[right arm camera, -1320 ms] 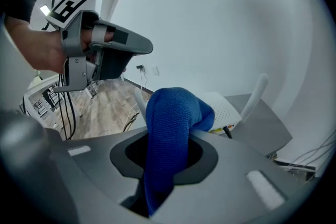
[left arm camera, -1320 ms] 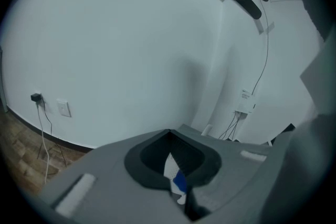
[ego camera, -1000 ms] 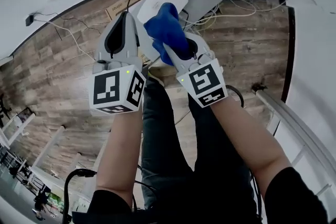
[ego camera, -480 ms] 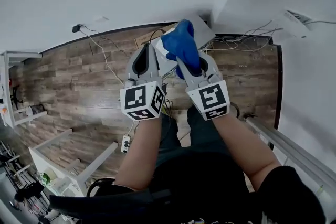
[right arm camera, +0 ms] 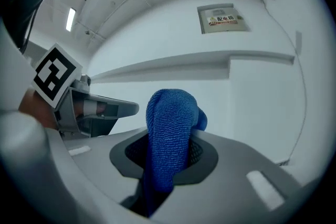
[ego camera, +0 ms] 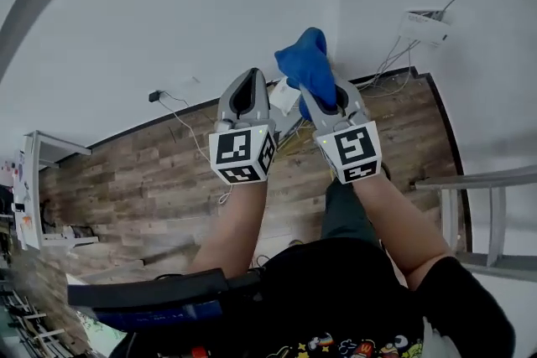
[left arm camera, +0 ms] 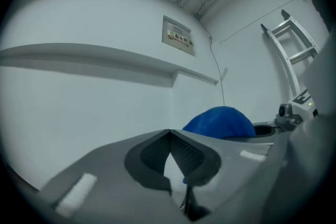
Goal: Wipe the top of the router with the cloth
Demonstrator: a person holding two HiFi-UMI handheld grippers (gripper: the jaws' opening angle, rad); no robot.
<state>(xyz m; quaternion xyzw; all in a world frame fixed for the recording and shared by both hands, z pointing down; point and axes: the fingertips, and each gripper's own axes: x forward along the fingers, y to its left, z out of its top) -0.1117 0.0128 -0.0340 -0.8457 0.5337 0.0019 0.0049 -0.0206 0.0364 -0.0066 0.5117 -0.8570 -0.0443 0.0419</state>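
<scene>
The right gripper (right arm camera: 169, 140) pinches the blue cloth (right arm camera: 170, 128) between its grey jaws. The cloth has a fine looped, towel-like weave. It bulges above the jaws in a rounded lump, and a narrower fold hangs down through the dark ribbed pads (right arm camera: 199, 152). In the head view the cloth rises past the gripper's far end, in front of the plain white wall (ego camera: 185, 12).

The left gripper (left arm camera: 169, 132) sits just to the left, with its two jaws pressed together at the tips. They form a closed wedge with nothing caught between them, and the inner faces show a small diamond-grid texture.

Each gripper carries a white cube printed with black square markers, the left cube (ego camera: 242, 153) and the right cube (ego camera: 354, 151), at its near end above the person's bare forearms (ego camera: 231, 230).

A small, smooth white shape (ego camera: 285, 95) shows between the two grippers, low against the wall. Whether it is the router cannot be told.

Below lies a floor (ego camera: 143, 172) of brown wood-grain planks. Thin pale cables (ego camera: 390, 54) run from a flat white box (ego camera: 424, 25) on the wall at the far right down towards the floor edge. A metal ladder (left arm camera: 294, 42) with round rungs leans at the right. A small rectangular plaque (right arm camera: 223, 18) hangs high on the wall above a straight ledge (right arm camera: 210, 63).
</scene>
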